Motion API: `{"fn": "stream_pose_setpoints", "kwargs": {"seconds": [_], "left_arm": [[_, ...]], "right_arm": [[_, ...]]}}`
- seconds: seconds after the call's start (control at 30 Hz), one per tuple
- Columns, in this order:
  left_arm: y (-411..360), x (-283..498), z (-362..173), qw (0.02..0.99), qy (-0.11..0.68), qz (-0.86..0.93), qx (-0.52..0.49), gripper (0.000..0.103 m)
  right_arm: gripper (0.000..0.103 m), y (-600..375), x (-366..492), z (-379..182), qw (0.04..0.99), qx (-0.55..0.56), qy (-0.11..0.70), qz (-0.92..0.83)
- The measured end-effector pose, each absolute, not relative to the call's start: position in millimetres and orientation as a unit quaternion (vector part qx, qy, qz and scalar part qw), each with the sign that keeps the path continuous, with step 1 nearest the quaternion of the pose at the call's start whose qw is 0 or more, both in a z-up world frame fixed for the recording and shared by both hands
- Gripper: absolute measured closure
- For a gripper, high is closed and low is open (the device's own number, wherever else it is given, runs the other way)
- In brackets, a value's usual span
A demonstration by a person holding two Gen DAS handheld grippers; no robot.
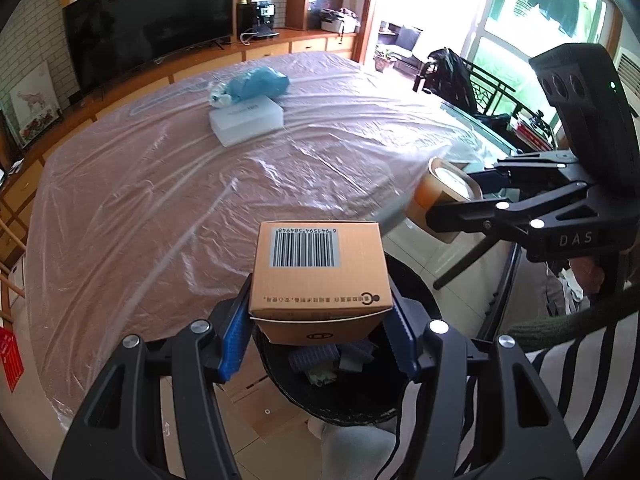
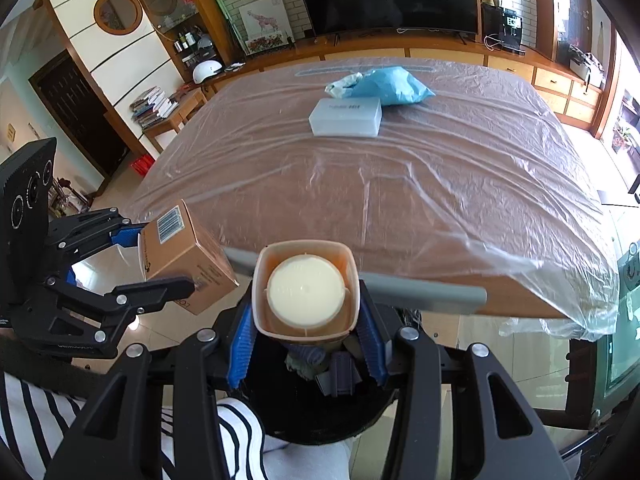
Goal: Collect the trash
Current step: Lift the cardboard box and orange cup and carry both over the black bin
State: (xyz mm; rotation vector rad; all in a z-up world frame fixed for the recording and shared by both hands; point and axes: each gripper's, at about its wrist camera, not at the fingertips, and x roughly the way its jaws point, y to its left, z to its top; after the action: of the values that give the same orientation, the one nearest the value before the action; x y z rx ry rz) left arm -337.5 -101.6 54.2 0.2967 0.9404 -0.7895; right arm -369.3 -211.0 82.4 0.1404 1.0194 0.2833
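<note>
Your left gripper (image 1: 320,328) is clamped on the tan cardboard barcode box (image 1: 320,276); your right gripper (image 2: 306,340) grips the orange plastic tub with a cream lid (image 2: 306,292). Below both sits the black round bin (image 2: 320,408).

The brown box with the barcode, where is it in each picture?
Left wrist view: the brown box sits low in the middle, pinched in the left gripper, above the black bin.
Right wrist view: the same box is at the left edge, held out beside the table.
Shared landmark: the white box on the table, in front of the blue bag.
</note>
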Motion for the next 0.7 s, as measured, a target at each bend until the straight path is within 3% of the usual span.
{"fn": "stream_pose_setpoints", "kwargs": {"seconds": [0.7], "left_arm": [[-117.6,-360.9,23.7,0.772,0.473,-0.391,0.166,0.044]], "right_arm": [[0.058,-210.0,-387.5,47.1,0.836,0.047,0.530,0.134]]}}
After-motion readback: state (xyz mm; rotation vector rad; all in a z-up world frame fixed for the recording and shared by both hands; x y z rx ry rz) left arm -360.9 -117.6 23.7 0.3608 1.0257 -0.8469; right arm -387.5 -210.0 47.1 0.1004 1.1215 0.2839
